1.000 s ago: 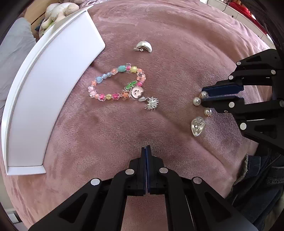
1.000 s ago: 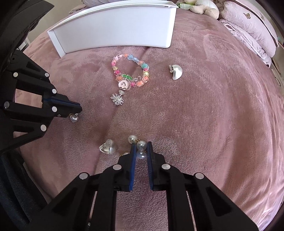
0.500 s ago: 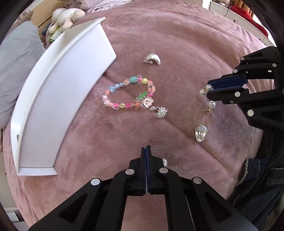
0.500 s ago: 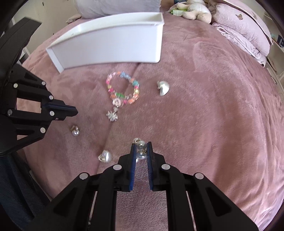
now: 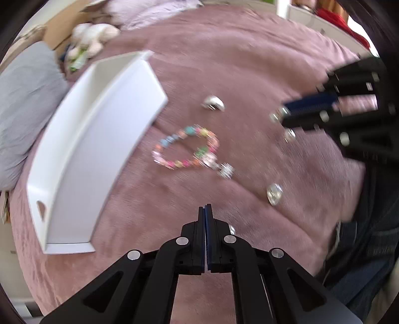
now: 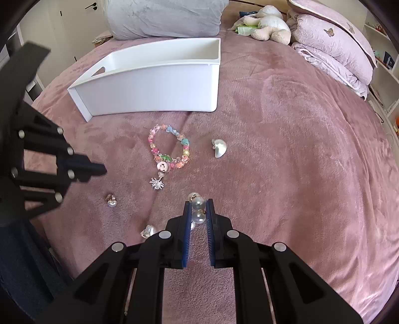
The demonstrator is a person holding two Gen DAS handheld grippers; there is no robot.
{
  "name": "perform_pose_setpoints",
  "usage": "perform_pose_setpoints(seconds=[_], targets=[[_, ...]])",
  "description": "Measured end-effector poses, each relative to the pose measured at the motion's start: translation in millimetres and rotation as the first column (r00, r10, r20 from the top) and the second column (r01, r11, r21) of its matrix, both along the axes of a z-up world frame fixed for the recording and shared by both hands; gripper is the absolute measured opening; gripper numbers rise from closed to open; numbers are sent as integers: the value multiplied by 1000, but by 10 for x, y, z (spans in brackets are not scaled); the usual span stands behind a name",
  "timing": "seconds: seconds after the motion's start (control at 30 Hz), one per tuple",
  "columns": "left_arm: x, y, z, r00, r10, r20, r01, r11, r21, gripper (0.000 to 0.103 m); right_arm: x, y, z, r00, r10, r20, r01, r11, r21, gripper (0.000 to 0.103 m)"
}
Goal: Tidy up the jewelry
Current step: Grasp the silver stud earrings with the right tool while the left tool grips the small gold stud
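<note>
My right gripper [image 6: 198, 208] is shut on a pearl earring [image 6: 198, 203] and holds it above the pink blanket; it shows at the right of the left wrist view [image 5: 283, 116]. My left gripper [image 5: 205, 211] is shut and empty, and it shows at the left of the right wrist view [image 6: 103, 170]. A colourful bead bracelet [image 6: 169, 152] with a smiley charm lies in front of the white bin [image 6: 154, 82]. A silver shell earring [image 6: 219, 148], a small pearl earring [image 6: 111, 200] and a clear heart earring [image 6: 147, 230] lie on the blanket.
The white bin [image 5: 82, 154] is open-topped with a handle cut-out. A grey pillow [image 6: 164, 17], a plush toy [image 6: 269, 23] and folded pink bedding [image 6: 334, 47] lie at the head of the bed. A person's jeans [image 5: 364, 249] are at the right.
Both grippers have risen and pulled back from the blanket. The right gripper lifted the pearl earring off the blanket. The left gripper left the small pearl earring lying there.
</note>
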State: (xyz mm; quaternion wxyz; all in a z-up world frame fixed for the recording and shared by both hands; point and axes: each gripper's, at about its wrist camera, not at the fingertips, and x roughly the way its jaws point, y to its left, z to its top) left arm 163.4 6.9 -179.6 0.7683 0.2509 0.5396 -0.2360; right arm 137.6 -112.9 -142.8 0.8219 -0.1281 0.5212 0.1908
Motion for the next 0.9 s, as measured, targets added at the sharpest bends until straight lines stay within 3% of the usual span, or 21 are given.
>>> perform_pose_setpoints(seconds=[0.03, 0.13, 0.17, 0.5, 0.73, 0.9], targets=[[-39, -19, -64, 1000, -18, -19, 18, 1000, 12, 8, -5, -1, -5, 1000, 0, -1, 0, 1000, -1, 12], [-112, -73, -213, 996, -64, -60, 66, 997, 34, 41, -9, -10, -27, 1000, -4, -6, 4, 1000, 0, 12], [-127, -86, -250, 995, -77, -71, 79, 996, 34, 44, -8, -14, -34, 1000, -5, -8, 5, 1000, 0, 12], [92, -88, -491, 988, -57, -142, 62, 998, 27, 45, -14, 0, -79, 1000, -2, -22, 2, 1000, 6, 12], [184, -70, -585, 988, -48, -150, 52, 998, 23, 48, -8, 114, -346, 996, 24, -80, -25, 1000, -14, 12], [236, -52, -609, 987, -45, -153, 50, 998, 25, 38, 3, 115, -564, 994, 13, -112, -18, 999, -42, 12]])
